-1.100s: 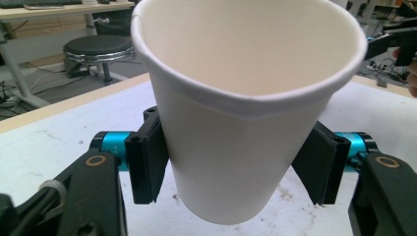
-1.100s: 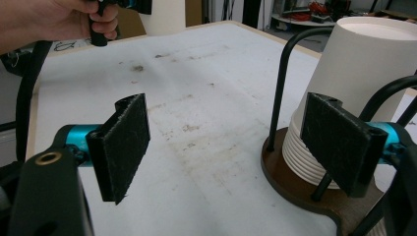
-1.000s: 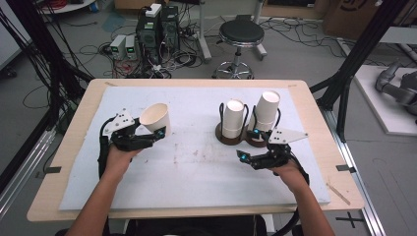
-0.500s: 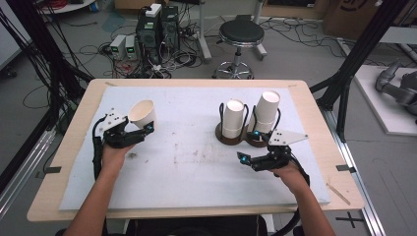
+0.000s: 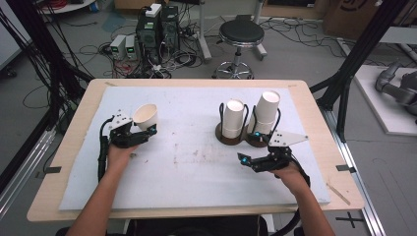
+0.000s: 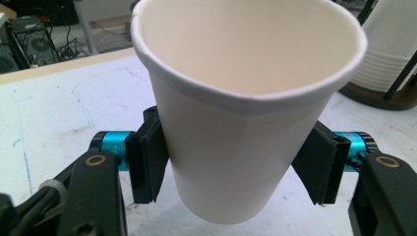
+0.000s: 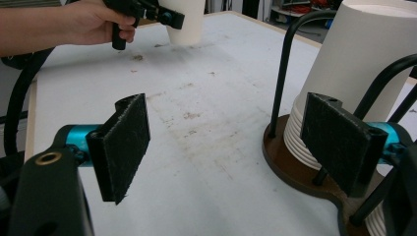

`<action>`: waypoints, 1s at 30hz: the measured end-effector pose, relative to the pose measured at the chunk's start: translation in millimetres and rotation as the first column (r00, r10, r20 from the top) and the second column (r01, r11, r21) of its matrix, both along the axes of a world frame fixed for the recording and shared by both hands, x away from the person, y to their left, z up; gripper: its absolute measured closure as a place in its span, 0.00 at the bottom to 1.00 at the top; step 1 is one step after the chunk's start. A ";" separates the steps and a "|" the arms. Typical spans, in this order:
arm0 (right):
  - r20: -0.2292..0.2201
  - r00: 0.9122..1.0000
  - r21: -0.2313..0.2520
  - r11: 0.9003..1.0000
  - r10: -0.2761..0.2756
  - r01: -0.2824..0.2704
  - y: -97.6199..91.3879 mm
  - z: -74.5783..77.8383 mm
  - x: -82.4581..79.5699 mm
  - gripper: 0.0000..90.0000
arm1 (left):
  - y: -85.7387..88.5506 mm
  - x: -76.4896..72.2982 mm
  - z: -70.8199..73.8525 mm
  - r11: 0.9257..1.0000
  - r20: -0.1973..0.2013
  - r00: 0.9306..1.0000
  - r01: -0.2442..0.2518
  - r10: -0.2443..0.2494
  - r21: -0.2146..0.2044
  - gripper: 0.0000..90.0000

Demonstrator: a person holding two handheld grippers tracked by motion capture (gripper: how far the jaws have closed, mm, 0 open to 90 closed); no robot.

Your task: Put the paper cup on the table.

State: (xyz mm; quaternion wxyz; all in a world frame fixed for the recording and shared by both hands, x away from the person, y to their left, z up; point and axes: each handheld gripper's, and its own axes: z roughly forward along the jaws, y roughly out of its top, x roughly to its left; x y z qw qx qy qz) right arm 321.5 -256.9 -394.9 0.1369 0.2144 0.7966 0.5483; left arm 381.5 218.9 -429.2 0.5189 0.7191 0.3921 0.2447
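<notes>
A white paper cup stands mouth up between the black pads of my left gripper, which is shut on its lower wall. In the high view this cup and the left gripper sit low over the left side of the white mat. My right gripper rests at the right front, open, with nothing between its pads. Just beyond it are two stacks of paper cups in a wire holder on a brown base.
A white mat covers the wooden table. The mat's middle, between the two hands, shows stains. A black stool and computer boxes stand on the floor past the far edge. Black frame posts flank the table.
The left hand has come down toward the mat with the cup, and the cup has turned from tilted to mouth up. The right hand and gripper have kept still.
</notes>
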 end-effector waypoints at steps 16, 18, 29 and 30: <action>-0.001 1.000 0.000 1.000 0.003 -0.003 0.0 -0.2 0.2 0.22 | -7.4 5.5 -13.8 0.998 -0.097 0.995 0.006 0.001 0.063 0.40; 0.002 1.000 -0.003 1.000 0.004 -0.004 0.3 -0.3 0.4 0.22 | -9.0 5.4 -15.1 0.997 -0.100 0.995 0.007 0.001 0.074 0.39; -0.003 1.000 -0.002 1.000 0.007 -0.007 0.8 -0.4 0.2 0.22 | -7.3 3.4 -15.5 0.999 -0.137 0.991 0.004 0.003 0.052 0.34; -0.002 1.000 -0.001 1.000 0.008 -0.008 0.7 -0.3 0.3 0.22 | -6.5 3.0 -15.4 0.999 -0.140 0.990 0.001 0.006 0.050 0.34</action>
